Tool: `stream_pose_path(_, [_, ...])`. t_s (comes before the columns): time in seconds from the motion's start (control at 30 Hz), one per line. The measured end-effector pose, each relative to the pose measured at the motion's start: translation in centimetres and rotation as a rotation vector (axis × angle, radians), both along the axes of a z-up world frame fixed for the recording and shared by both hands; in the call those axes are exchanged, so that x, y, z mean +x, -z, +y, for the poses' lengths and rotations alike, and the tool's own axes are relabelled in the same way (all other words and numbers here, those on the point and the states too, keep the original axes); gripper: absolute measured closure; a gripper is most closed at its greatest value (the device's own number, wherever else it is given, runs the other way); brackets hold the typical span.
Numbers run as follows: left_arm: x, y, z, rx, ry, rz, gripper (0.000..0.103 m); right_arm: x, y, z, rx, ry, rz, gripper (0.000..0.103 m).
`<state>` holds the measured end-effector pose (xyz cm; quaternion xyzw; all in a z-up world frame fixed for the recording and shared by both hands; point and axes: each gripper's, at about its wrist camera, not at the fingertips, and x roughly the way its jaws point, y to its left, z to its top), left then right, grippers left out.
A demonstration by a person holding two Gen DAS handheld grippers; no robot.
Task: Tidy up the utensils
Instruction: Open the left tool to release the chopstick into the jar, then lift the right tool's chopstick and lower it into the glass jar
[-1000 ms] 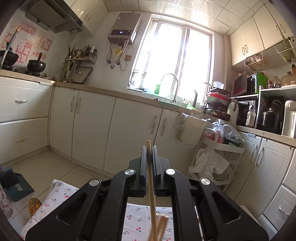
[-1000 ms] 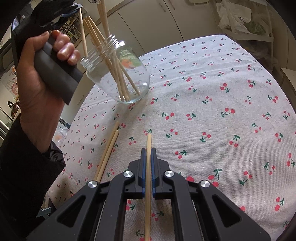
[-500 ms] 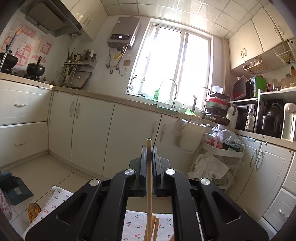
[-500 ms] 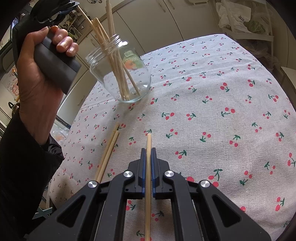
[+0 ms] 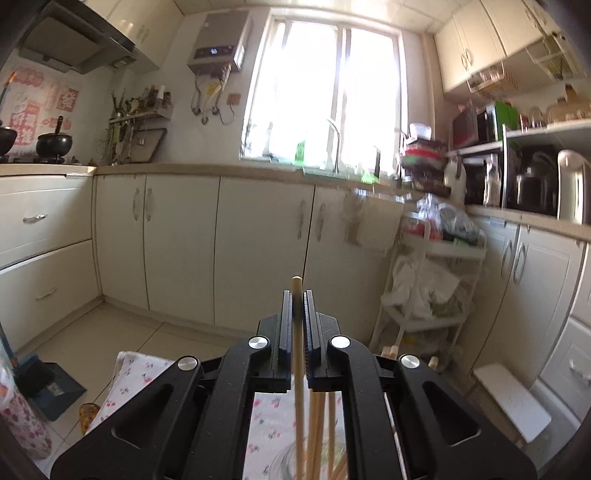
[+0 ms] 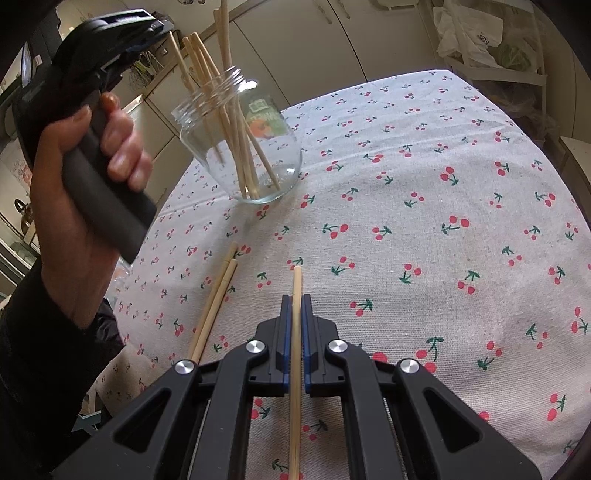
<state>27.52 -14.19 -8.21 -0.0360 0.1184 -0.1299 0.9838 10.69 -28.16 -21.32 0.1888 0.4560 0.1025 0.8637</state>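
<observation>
Left gripper [image 5: 297, 295] fingers seemingly closed on a chopstick [image 5: 297, 354] over the jar [image 6: 240, 144]; right gripper [image 6: 294, 300] fingers clamping another chopstick [image 6: 294, 369].

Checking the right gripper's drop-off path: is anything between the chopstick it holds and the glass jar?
Yes. The left gripper hangs over the glass jar, its own chopstick reaching into the mouth among several already inside. Bare tablecloth lies between the jar and the right gripper's chopstick.

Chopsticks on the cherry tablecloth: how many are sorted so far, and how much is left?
Several already stand in the glass jar. The left tongs hold a chopstick over the jar; the right tongs grip another. A loose pair still lies on the tablecloth.
</observation>
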Motion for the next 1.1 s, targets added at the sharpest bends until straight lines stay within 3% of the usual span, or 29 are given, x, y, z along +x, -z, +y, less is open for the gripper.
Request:
stream_pose_path(0.03, [-0.2,0.2,0.2,0.009,0.004,0.012,0.095,0.0,-0.1,0.1,-0.011,-0.002,0.001,0.097])
stream_pose_path(0.1, [-1.0,0.4,0.9,0.018,-0.005,0.021,0.082,0.2,-0.1,0.4,-0.027,-0.007,0.004,0.097])
stream_pose_path(0.17, [-2.2,0.4,2.0,0.017,-0.021,0.018,0.055,0.3,-0.3,0.7,-0.046,-0.014,0.014,0.097])
stream_pose_path(0.2, [-3.2,0.4,2.8,0.014,-0.033,0.013,0.050,0.4,-0.4,0.7,-0.054,-0.017,0.020,0.097])
stream_pose_path(0.3, [-4.8,0.6,4.5,0.020,-0.033,0.035,0.043,0.7,-0.6,1.2,-0.093,-0.029,0.035,0.096])
stream_pose_path(0.37, [-5.6,1.0,5.5,0.024,-0.039,0.056,0.038,0.8,-0.8,1.7,-0.108,-0.047,0.034,0.086])
stream_pose_path(0.43, [-6.4,1.7,6.7,0.022,-0.041,0.102,0.036,0.8,-1.2,2.7,-0.174,-0.063,0.021,0.064])
stream_pose_path(0.5, [-7.2,2.5,8.0,0.011,-0.050,0.141,0.034,0.8,-1.3,3.8,-0.269,-0.084,0.015,0.063])
stream_pose_path(0.6, [-8.3,4.2,10.0,-0.009,-0.072,0.200,0.031,0.6,-1.1,5.4,-0.437,-0.125,-0.008,0.072])
stream_pose_path(0.7, [-9.1,6.3,11.7,-0.034,-0.096,0.271,0.031,0.5,-1.1,6.1,-0.459,-0.164,-0.021,0.097])
stream_pose_path(0.73, [-9.3,6.9,12.2,-0.041,-0.103,0.289,0.031,0.6,-1.2,6.3,-0.471,-0.164,-0.017,0.097])
stream_pose_path(0.77, [-9.7,7.6,12.8,-0.053,-0.111,0.309,0.031,0.7,-1.3,6.1,-0.450,-0.158,-0.011,0.097])
stream_pose_path(0.87, [-10.4,8.9,14.0,-0.090,-0.138,0.337,0.031,1.3,-2.6,4.2,-0.247,-0.081,-0.013,0.098])
stream_pose_path(0.93, [-10.6,9.5,14.7,-0.122,-0.158,0.347,0.030,1.5,-4.5,2.9,-0.124,-0.028,-0.083,0.097])
stream_pose_path(1.1, [-10.6,10.2,16.0,-0.188,-0.189,0.358,0.026,2.1,-11.7,-0.3,0.118,0.157,-0.404,0.097])
